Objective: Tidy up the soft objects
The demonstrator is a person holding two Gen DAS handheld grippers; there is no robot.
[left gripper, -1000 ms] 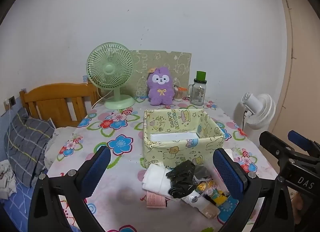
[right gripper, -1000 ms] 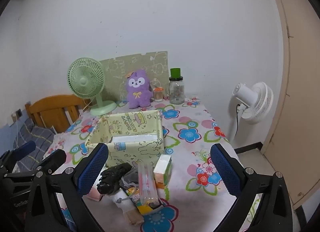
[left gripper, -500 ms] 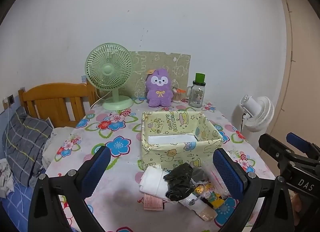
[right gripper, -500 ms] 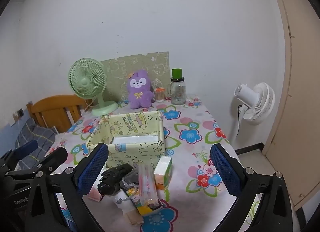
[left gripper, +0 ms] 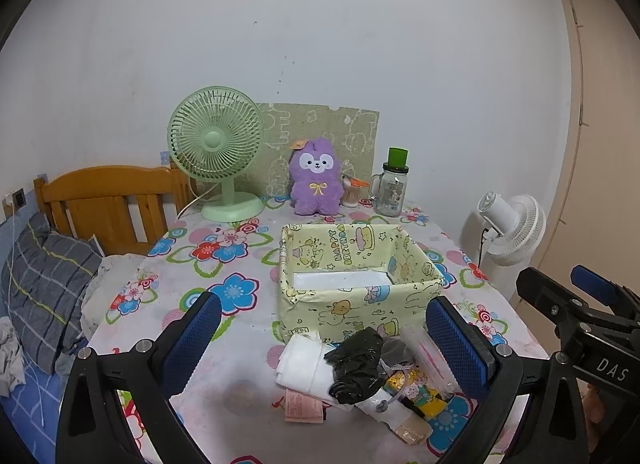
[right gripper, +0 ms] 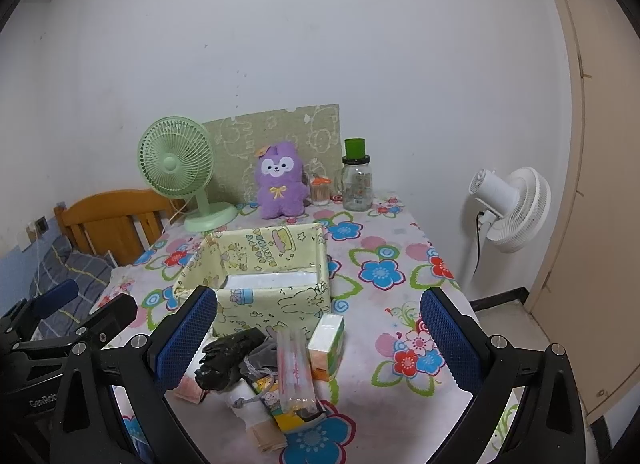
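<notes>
A pile of small soft things lies at the table's near edge: a white folded cloth [left gripper: 302,364], a black crumpled bag [left gripper: 356,364] [right gripper: 228,358], a grey pouch, a clear packet [right gripper: 294,368] and a tissue pack [right gripper: 328,338]. Behind the pile stands a yellow cartoon-print box [left gripper: 352,288] [right gripper: 260,276], open, with a white sheet inside. My left gripper [left gripper: 320,344] is open and empty, held above the pile. My right gripper [right gripper: 320,340] is open and empty, also over the pile.
A green desk fan [left gripper: 218,152], a purple plush toy [left gripper: 318,180], a glass jar with green lid [left gripper: 392,188] and a patterned board stand at the table's back. A white floor fan [left gripper: 512,224] is to the right, a wooden bed and pillow [left gripper: 44,284] to the left.
Both grippers have drawn back and risen slightly, so the box and pile sit a little farther off. Both stay open and empty.
</notes>
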